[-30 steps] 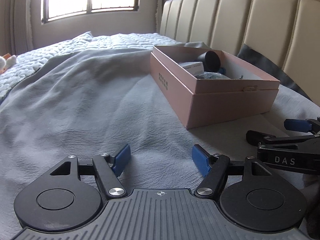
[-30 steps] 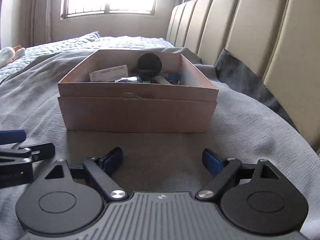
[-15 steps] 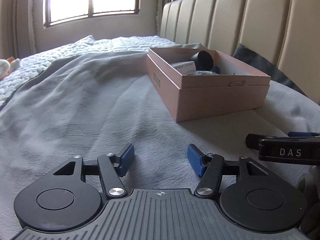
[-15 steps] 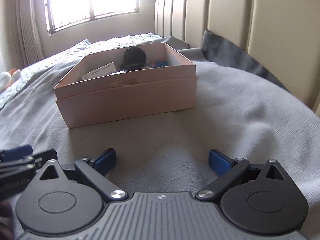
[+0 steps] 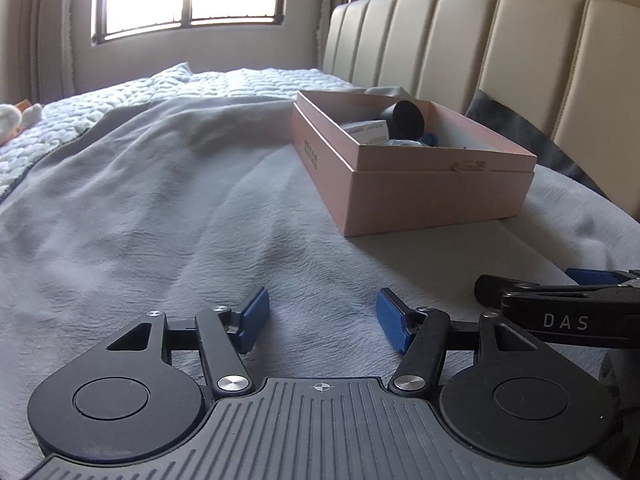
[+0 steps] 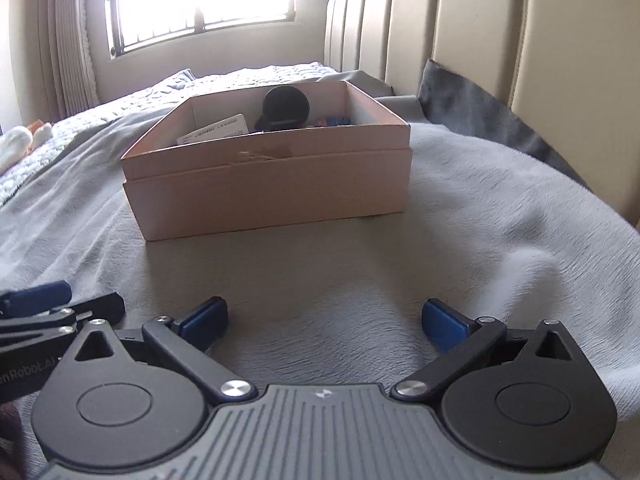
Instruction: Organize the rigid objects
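An open pink box (image 5: 436,196) sits on the grey blanket, ahead and to the right in the left wrist view and straight ahead in the right wrist view (image 6: 272,188). Inside it I see a black round-ended object (image 6: 286,108), a white card (image 6: 216,130) and small blue items (image 6: 332,121); the rest of its contents is hidden by the walls. My left gripper (image 5: 320,320) is open and empty above the blanket. My right gripper (image 6: 324,320) is open and empty, well short of the box.
A grey blanket (image 5: 160,200) covers the bed. A cream padded headboard (image 5: 480,48) runs along the right, with a dark cushion (image 6: 472,116) against it. A soft toy (image 5: 16,120) lies at far left. The right gripper's side shows in the left wrist view (image 5: 568,316).
Both grippers have drawn back from the box and shifted a little; the box looks smaller than a second ago. Both stay open and empty.
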### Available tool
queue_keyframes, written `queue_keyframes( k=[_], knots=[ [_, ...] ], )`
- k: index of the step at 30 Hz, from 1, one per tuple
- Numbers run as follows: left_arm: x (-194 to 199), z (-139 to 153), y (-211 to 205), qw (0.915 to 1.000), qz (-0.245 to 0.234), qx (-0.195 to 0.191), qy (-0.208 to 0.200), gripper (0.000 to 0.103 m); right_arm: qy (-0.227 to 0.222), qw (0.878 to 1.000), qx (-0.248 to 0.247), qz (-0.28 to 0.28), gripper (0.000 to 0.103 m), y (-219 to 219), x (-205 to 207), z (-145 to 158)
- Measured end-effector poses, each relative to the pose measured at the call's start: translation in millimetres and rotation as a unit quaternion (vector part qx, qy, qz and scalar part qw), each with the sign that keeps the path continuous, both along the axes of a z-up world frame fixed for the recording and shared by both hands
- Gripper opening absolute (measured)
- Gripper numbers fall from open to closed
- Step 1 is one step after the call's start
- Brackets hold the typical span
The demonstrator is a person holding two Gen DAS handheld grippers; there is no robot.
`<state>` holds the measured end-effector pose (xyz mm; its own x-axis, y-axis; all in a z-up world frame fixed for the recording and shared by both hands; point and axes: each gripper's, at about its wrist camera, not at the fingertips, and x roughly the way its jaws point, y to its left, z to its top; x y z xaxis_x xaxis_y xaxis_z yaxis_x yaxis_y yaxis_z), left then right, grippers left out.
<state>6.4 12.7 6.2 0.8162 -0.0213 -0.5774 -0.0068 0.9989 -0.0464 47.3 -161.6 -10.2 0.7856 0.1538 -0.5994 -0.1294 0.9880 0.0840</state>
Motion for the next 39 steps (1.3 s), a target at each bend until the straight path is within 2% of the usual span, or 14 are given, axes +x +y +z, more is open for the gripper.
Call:
queue_keyframes(
  k=[8, 13, 18, 39],
  knots=[
    [6.2, -1.7, 0.9, 1.0, 0.001, 0.0, 0.002, 0.067, -0.003, 1.0, 0.007, -0.001, 0.103, -1.7, -1.3, -1.3],
    [6.3, -2.2, 1.1, 1.0, 0.0, 0.002, 0.003, 0.067, -0.009, 0.999, -0.036, 0.01, 0.103, 11.9, 4.2, -3.0],
    [6.5, -2.2, 2.0, 1.0, 0.0, -0.002, 0.002, 0.067, -0.005, 1.0, 0.003, 0.014, 0.103, 0.8, 6.0, -3.2],
    [7.8, -2.6, 3.0, 1.0, 0.001, 0.003, 0.003, 0.067, -0.005, 1.0, -0.001, 0.013, 0.103, 2.8, 5.1, -2.8]
  ],
)
